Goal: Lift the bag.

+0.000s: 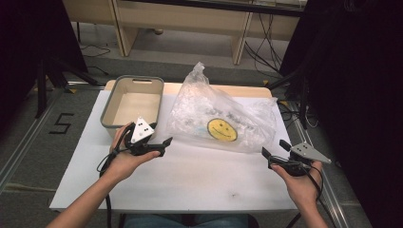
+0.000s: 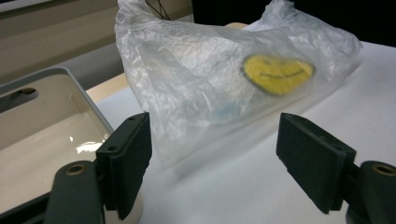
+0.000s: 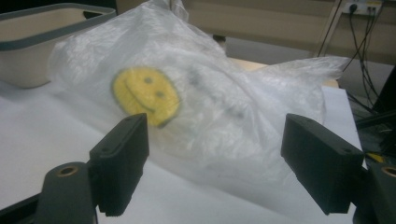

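- High view: a person sits at a white bench point(image 1: 190, 185), one claw in each hand, both aimed at a crumpled clear plastic bag point(image 1: 214, 111) printed with a yellow smiley face point(image 1: 222, 129).
- The bag lies at bench centre, its long axis running from about ten o'clock to four o'clock, with a twisted peak standing up at its far end.
- A grey-rimmed beige bin point(image 1: 157, 90), apparently empty, sits at ten o'clock, just beside the bag.
- Left claw point(image 1: 161, 145) is released and holds nothing; the bag's near left edge lies just off its tips, toward two o'clock.
- Right claw point(image 1: 273, 148) is also released and empty; the bag's right end lies toward eleven o'clock, slightly apart.
- Left gripper view: jaws spread wide, the bag's point(image 2: 210, 79) lower corner just ahead and between them, not touched.
- Right gripper view: the bag point(image 3: 210, 102) is straight ahead, past the open jaws.
- Both hands seem about equally near, the left perhaps slightly closer.
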### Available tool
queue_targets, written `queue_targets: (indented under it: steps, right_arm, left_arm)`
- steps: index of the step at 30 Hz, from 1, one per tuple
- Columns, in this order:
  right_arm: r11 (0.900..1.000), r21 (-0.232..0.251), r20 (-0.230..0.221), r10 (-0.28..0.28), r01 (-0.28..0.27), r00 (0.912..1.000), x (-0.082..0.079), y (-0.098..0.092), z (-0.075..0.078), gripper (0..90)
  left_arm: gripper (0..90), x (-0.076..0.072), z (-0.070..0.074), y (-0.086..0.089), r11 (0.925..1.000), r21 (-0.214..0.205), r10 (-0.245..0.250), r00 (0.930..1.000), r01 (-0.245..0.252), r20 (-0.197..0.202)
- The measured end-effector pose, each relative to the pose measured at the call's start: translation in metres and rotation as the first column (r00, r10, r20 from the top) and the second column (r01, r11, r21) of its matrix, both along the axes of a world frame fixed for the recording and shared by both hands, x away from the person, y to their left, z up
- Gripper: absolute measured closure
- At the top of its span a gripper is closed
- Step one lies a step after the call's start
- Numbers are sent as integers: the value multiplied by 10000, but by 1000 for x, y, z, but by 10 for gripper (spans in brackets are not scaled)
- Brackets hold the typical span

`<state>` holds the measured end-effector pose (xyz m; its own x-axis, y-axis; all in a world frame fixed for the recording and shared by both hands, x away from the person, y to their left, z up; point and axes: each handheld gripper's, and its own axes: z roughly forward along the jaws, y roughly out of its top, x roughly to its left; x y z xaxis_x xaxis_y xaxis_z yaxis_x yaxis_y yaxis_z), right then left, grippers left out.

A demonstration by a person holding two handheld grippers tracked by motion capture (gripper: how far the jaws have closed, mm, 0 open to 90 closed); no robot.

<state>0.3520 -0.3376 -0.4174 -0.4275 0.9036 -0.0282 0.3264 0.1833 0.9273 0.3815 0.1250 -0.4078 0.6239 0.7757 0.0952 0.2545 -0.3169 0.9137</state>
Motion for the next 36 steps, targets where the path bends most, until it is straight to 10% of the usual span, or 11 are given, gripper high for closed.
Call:
queue_targets:
  steps: [36]
  right_arm:
    - [9914, -122, -1269, 1277, -1303, 9837, -23, -9, -33, 268]
  left_arm:
    - [229, -33, -42, 42, 9950, 971, 285, 9969, -213, -735]
